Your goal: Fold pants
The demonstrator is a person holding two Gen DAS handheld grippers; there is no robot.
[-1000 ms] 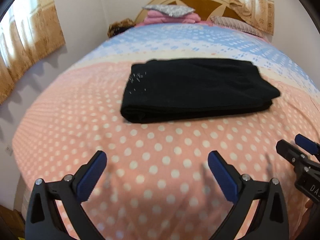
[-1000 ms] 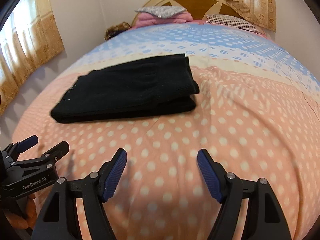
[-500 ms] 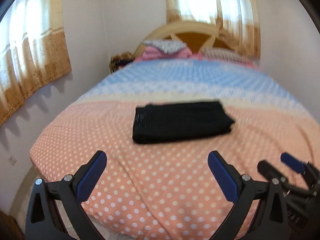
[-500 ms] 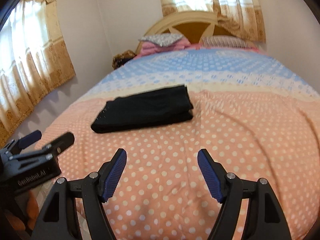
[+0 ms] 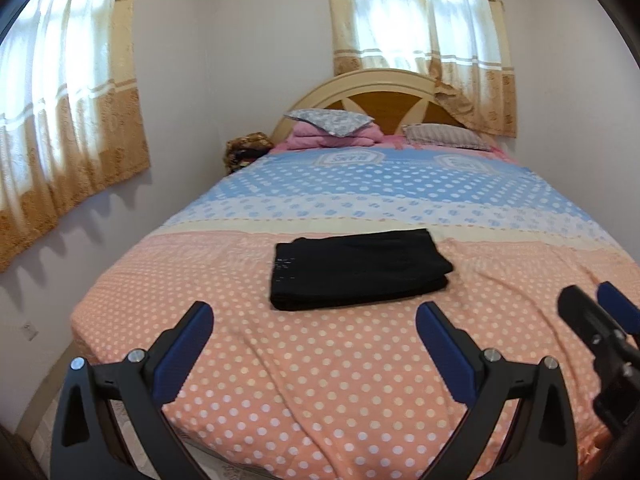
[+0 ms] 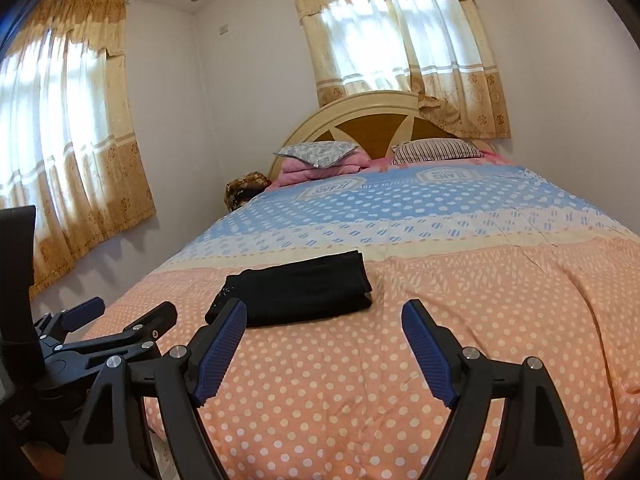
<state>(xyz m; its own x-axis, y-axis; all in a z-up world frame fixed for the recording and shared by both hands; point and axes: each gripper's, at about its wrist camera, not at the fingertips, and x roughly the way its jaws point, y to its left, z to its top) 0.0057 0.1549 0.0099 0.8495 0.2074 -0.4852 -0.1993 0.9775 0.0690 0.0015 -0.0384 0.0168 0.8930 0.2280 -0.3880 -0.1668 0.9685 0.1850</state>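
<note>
Folded pants on the bed, both grippers held clear of them.

The bed (image 5: 360, 380) wears a dotted orange and blue cover; black pants (image 5: 358, 274) lie on its orange part as a neat folded stack, well short of the pillows (image 5: 332, 120). The left gripper (image 5: 314, 342) hangs wide open and empty above the near edge. The right gripper (image 6: 324, 346), also empty, has its jaws opening.

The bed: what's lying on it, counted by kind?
Folded black pants: 1
Pillows: 2, one floral grey, one striped
Folded pink blanket: 1
Polka-dot bedspread: 1
Total: 5
</note>
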